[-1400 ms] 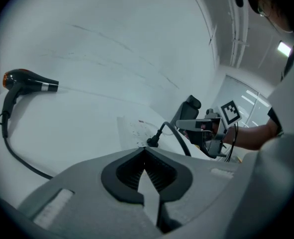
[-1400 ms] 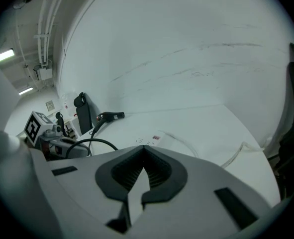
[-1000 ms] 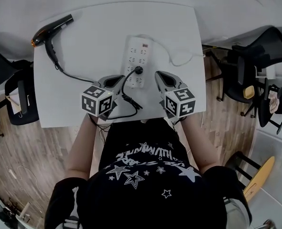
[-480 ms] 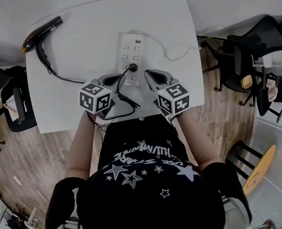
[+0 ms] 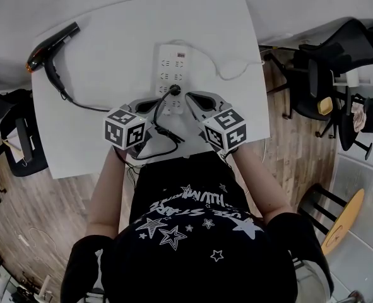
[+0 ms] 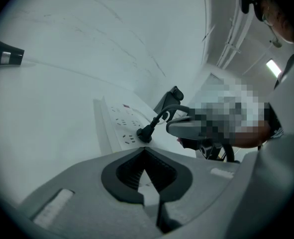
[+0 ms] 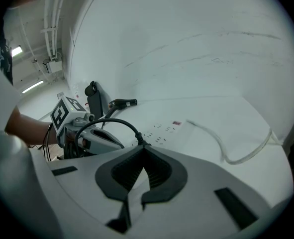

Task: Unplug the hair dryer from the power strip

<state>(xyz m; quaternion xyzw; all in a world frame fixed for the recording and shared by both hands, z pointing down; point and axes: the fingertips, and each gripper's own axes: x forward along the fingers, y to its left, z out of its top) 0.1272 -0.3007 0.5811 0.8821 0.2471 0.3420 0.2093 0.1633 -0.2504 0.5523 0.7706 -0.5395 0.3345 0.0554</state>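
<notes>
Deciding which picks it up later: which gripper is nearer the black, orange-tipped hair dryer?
Left. In the head view the left gripper is down and right of the black hair dryer; the right gripper is farther right, past the white power strip.

No legible text or labels.

A white bench stands on a wooden floor. Black office chairs stand to its right and another chair to its left. A strip lamp is lit on the ceiling.
</notes>
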